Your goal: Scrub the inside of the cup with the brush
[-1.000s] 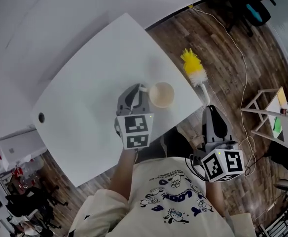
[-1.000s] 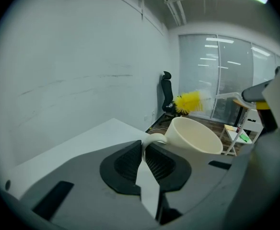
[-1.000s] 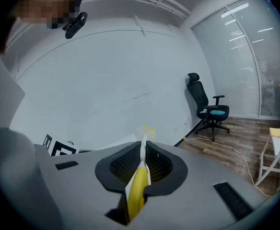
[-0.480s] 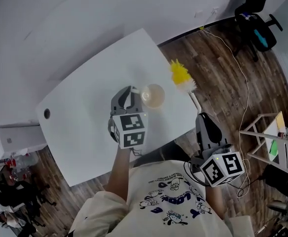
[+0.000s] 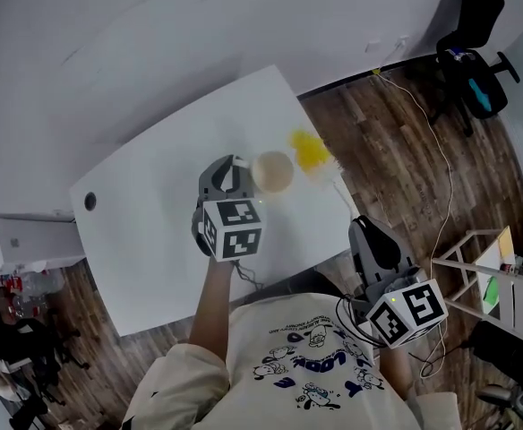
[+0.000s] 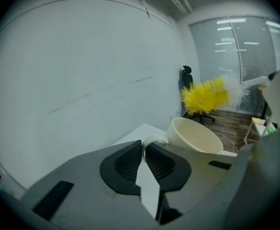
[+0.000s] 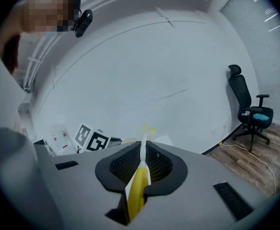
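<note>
A cream cup (image 5: pixel 272 171) is held over the white table (image 5: pixel 145 231). My left gripper (image 5: pixel 240 170) is shut on its handle. In the left gripper view the handle (image 6: pixel 151 140) sits pinched between the jaws, and the cup (image 6: pixel 197 137) tilts its open mouth up and to the right. The brush's yellow bristle head (image 5: pixel 306 149) hovers just right of the cup's rim, outside it. That bristle head (image 6: pixel 205 96) also shows above the cup. My right gripper (image 5: pixel 365 233) is shut on the brush handle (image 7: pixel 137 189), whose white stem (image 7: pixel 143 150) runs out between the jaws.
The table's right edge lies just below the brush, with wood floor (image 5: pixel 405 150) beyond. A white cable (image 5: pixel 444 195) trails across the floor. A black office chair (image 5: pixel 476 25) stands at the far right and a wooden rack (image 5: pixel 490 271) at the right. A round black grommet (image 5: pixel 90 202) marks the table's left corner.
The brush head has moved left, from well right of the cup to just beside its rim. The left gripper still holds the cup.
</note>
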Tool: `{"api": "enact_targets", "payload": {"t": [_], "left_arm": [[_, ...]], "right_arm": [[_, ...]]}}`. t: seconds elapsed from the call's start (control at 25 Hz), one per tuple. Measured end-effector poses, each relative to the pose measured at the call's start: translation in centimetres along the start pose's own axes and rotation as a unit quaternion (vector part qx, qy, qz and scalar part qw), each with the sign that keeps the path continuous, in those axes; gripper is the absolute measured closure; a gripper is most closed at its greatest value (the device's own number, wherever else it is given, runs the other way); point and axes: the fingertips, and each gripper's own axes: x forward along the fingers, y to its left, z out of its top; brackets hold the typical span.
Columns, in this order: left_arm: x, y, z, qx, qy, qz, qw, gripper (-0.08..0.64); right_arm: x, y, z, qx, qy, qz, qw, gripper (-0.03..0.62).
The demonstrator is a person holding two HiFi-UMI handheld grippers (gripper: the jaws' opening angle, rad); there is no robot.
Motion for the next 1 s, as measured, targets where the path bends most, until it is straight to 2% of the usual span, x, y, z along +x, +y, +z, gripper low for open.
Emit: {"api": "enact_targets", "payload": {"t": [0.4,1.0], "left_arm": [[-0.1,2.0,0.2,0.003,0.002,0.017,0.9999,0.526],[-0.4,1.3,0.5,0.008,0.0,0.01,0.9999,0.526]], "right_arm": [[0.5,3.0,-0.2,-0.026,0.023,0.045,0.998,0.548],[0.4,4.7,-2.4,-0.02,0.058,0.069,0.996,0.548]]}}
